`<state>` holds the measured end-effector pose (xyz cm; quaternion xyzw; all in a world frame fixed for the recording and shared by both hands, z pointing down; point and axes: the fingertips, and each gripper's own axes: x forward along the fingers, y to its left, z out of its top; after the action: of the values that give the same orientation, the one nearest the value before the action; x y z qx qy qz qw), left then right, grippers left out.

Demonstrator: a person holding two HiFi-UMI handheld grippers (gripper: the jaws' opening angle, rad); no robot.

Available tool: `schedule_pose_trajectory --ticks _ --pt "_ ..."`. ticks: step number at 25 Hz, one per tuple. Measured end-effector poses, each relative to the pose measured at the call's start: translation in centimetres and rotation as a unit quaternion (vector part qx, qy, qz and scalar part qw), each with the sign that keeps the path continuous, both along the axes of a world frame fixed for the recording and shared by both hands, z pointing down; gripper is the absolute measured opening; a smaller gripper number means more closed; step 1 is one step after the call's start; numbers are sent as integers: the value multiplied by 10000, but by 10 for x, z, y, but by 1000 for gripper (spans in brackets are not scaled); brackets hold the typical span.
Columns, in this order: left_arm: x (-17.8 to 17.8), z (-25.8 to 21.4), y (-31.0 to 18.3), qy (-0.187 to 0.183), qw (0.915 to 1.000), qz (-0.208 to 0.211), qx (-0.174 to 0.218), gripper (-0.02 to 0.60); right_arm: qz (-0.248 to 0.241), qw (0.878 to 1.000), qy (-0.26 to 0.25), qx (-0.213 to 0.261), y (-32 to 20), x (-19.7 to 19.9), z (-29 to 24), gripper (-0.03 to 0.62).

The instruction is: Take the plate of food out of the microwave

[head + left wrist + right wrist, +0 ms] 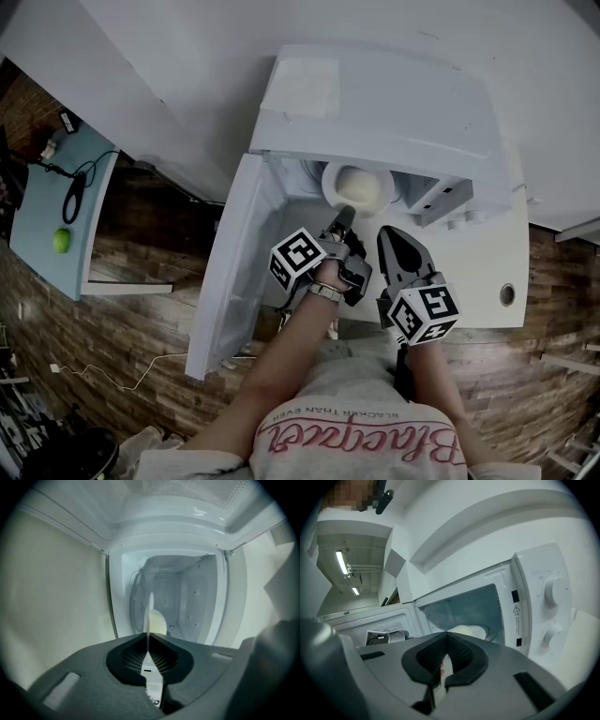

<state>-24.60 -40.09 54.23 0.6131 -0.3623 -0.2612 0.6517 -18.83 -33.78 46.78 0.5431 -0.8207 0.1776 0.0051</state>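
Observation:
The white microwave [375,103] stands with its door [230,272] swung open to the left. At the mouth of its cavity sits a white plate [330,184] with a pale mound of food [362,187]. My left gripper [343,217] is shut on the plate's near rim. In the left gripper view the plate [150,613] shows edge-on between the closed jaws, with the food [158,622] just right of it. My right gripper [390,234] hovers beside it, in front of the cavity, shut and holding nothing. The right gripper view shows the plate [483,631] and the food [464,630] inside the cavity.
The microwave's two dials [555,590] lie right of the cavity. The open door blocks the left side. The white counter [487,281] carries the microwave. A pale blue table [42,225] with a green ball [61,241] and a cable stands far left on the wooden floor.

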Motion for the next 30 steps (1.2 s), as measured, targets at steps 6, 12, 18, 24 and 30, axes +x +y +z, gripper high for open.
schedule_pose_trajectory --ticks 6,12,18,24,30 --pt "-3 -5 13 43 10000 32 76 17 -65 10000 10 54 11 -8 -4 12" --pt "-10 -10 26 113 9999 4 124 17 -112 9999 56 106 25 -16 -8 12" --pt "-14 -13 38 117 9998 20 183 17 -94 9998 102 135 37 -19 -10 11" --pt "-18 -16 49 145 9996 54 216 17 -101 9998 119 136 41 -22 -12 12" --pt "-19 -15 56 167 9997 47 199 17 -126 9997 166 141 45 -23 -13 12"
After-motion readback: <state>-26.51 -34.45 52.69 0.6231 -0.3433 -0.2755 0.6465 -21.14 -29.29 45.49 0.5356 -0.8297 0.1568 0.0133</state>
